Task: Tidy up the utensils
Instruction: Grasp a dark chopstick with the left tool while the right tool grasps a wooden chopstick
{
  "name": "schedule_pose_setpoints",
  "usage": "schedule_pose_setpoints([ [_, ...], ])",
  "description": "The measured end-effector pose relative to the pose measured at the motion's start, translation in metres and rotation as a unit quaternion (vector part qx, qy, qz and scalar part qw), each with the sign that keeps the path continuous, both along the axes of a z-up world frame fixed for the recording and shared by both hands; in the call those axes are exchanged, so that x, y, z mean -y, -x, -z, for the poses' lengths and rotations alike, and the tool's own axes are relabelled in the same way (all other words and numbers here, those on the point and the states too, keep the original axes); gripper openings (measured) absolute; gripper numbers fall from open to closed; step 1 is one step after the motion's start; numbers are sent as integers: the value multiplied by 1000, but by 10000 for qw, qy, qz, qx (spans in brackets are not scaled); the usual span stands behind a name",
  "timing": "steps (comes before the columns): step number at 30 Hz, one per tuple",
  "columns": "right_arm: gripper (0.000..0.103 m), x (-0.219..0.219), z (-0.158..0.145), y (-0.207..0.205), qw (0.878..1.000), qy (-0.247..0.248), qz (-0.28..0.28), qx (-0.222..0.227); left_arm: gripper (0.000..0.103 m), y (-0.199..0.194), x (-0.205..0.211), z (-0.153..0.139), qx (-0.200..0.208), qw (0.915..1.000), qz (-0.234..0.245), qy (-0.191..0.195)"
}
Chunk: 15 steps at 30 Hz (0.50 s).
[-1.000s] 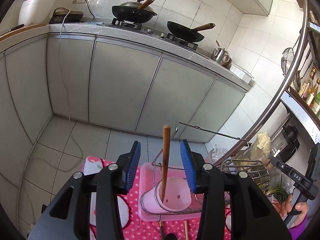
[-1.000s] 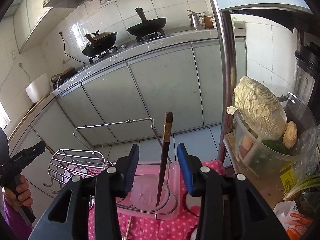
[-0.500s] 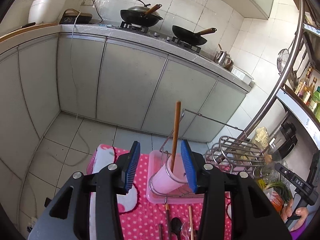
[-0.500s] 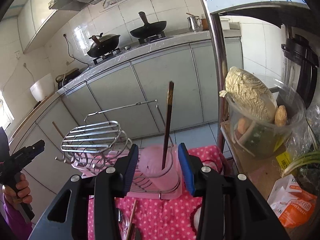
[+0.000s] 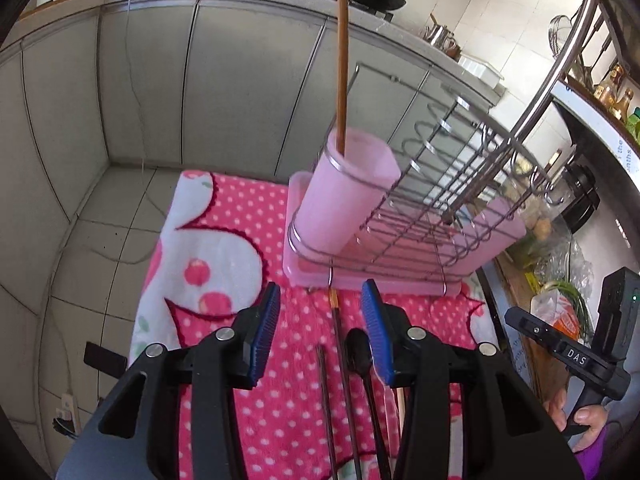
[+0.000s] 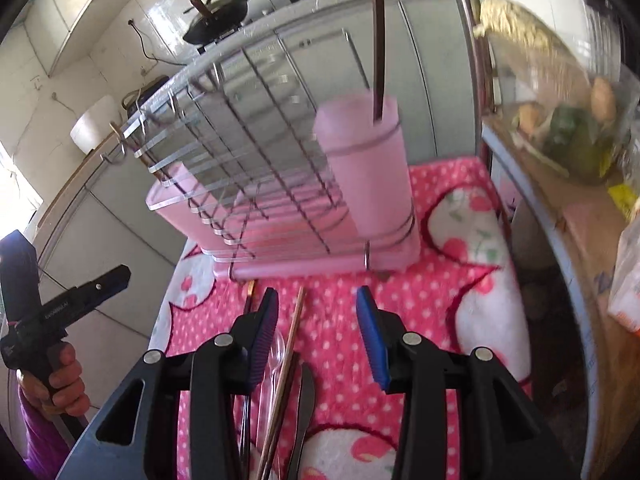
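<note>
Pink dotted cloth [image 5: 224, 240] now fills both views, utensils [image 5: 352, 380] lying beneath both lowered, empty, parted tools.

White letters "DAS" stand on the black handheld device [image 5: 568, 354] at the lower right of the left view. Lettering on the shelf edge [image 5: 622, 152] at right is too partial to read.

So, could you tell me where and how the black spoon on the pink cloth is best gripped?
Grip the black spoon on its thin handle just behind the bowl, coming down from above with the jaws across it. It lies flat on the cloth, lengthwise toward the rack, with chopsticks close alongside, so a narrow pinch is probably needed. The left gripper hangs open over it.
</note>
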State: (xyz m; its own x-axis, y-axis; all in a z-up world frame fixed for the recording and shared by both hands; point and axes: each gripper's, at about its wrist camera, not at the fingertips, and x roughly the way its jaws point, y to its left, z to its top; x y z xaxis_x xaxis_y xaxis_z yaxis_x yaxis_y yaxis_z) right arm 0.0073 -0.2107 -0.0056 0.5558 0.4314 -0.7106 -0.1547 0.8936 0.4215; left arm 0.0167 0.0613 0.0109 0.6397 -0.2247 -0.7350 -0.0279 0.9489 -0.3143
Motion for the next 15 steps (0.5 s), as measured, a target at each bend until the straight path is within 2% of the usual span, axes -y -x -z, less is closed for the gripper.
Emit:
schedule_pose_setpoints([
  [5, 34, -9, 29, 5, 9989, -21, -185, -420, 40, 4, 8, 37, -462, 9988, 143, -52],
  [7, 31, -13, 39, 6, 9981, -30, -250, -554, 24, 3, 13, 49, -656, 9976, 222, -52],
  [9, 27, -15, 47, 5, 9973, -65, -306, -668, 18, 0, 18, 61, -872, 9957, 305, -76],
  [15, 26, -19, 60, 3, 9951, -230, -392, -878, 16, -11, 34, 87, -1444, 9880, 554, -23],
])
